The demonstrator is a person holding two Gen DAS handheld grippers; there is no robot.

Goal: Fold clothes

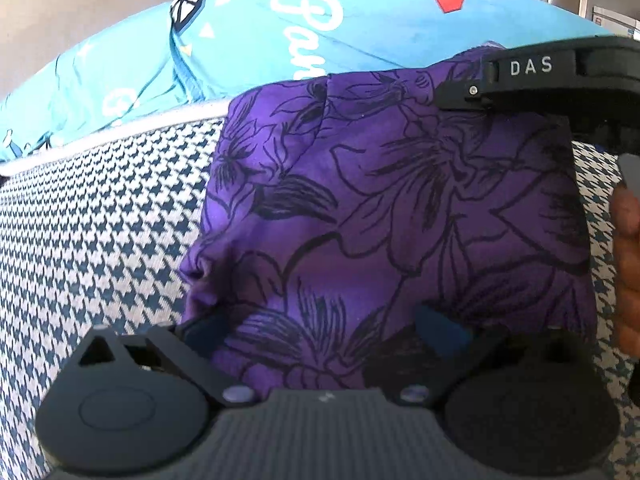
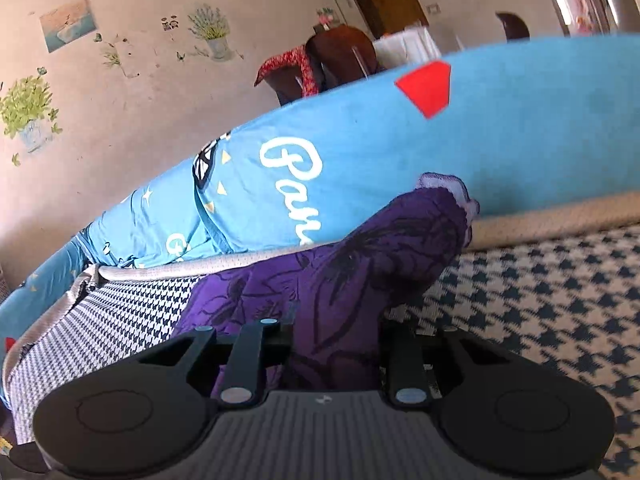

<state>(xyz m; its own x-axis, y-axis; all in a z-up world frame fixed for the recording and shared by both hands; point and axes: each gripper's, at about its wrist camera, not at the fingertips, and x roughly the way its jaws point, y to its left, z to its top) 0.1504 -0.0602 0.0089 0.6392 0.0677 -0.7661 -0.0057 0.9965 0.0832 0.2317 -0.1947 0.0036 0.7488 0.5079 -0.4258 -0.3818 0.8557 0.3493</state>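
A purple garment (image 1: 400, 200) with black flower outlines lies on the houndstooth cover (image 1: 100, 240). My left gripper (image 1: 320, 332) rests at the garment's near edge, jaws wide apart, and the cloth lies across the gap without being pinched. My right gripper (image 1: 452, 96), marked DAS, reaches in from the right at the garment's far corner, with a hand (image 1: 628, 260) behind it. In the right wrist view the right gripper (image 2: 336, 332) is shut on a bunched fold of the purple garment (image 2: 380, 248), which rises off the cover to a pale scalloped hem (image 2: 452, 184).
A blue cushion (image 1: 360, 32) with white script and a red patch stands along the far edge, behind a pale piped border (image 2: 560, 216). Beyond it are a brown chair draped in red cloth (image 2: 320, 64), a stickered wall (image 2: 120, 80) and a door (image 2: 388, 0).
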